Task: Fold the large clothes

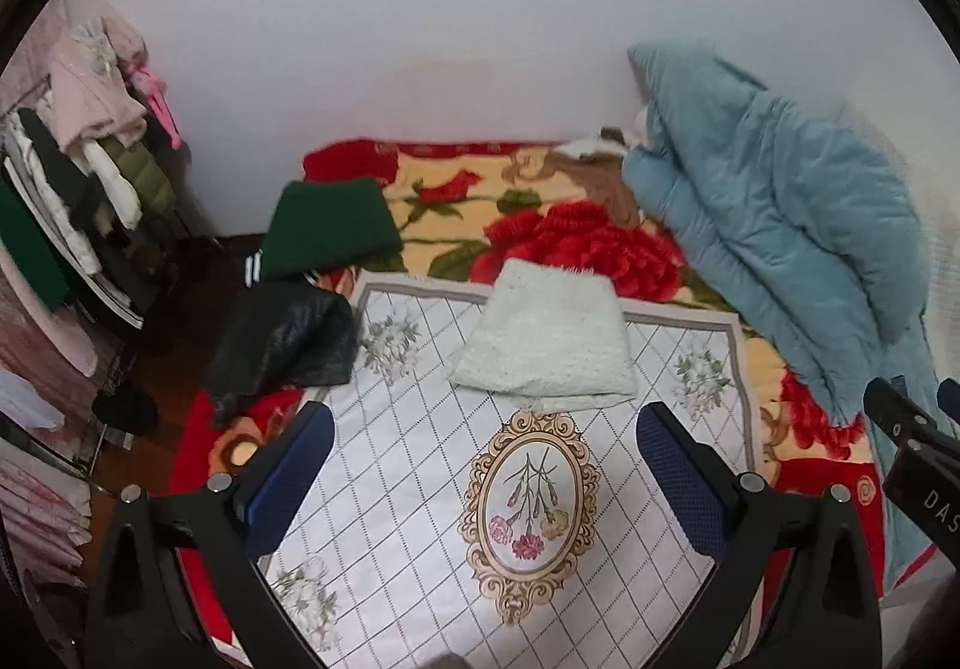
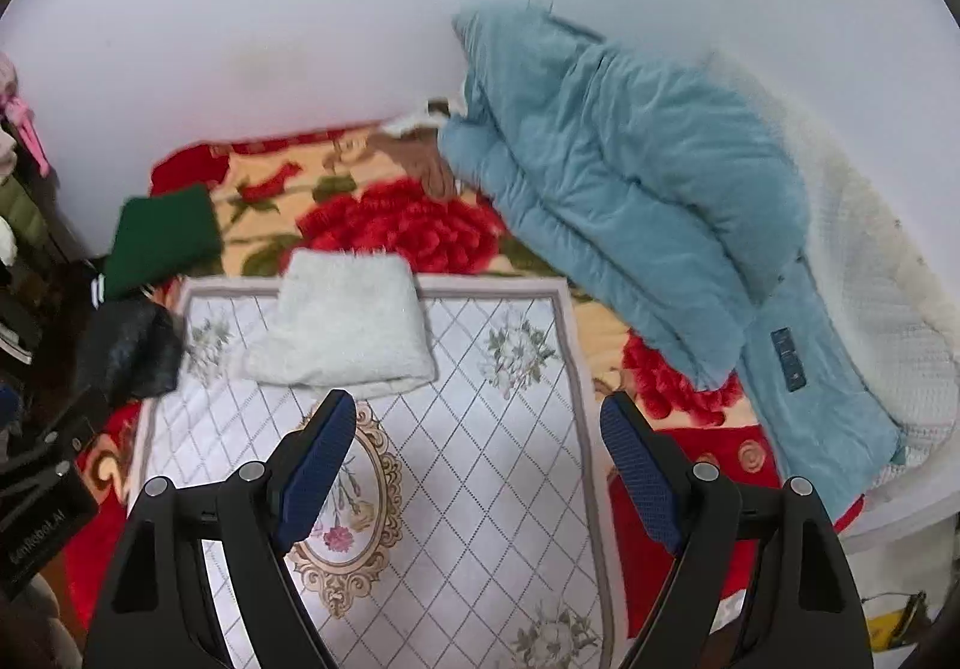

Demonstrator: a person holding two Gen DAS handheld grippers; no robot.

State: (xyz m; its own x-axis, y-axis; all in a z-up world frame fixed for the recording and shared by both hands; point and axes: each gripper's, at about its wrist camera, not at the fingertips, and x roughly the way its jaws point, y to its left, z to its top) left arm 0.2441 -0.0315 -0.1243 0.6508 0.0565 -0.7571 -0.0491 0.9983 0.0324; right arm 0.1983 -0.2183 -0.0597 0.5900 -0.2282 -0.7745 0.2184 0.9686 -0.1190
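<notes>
Both the left gripper [image 1: 483, 435] and right gripper [image 2: 477, 423] hang spread wide, holding nothing, above the quilted mat [image 1: 420, 477]; the folded white sweater [image 1: 543, 336] lies at twelve o'clock on its far edge.

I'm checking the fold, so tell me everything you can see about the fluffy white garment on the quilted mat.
The fluffy white garment is folded into a neat, roughly rectangular bundle, with a fuzzy, knit-like pile. It lies flat at the far end of the quilted mat, its far edge reaching over the mat's border onto the rose blanket. Nothing rests on it, and neither pair of tongs touches it.
</notes>
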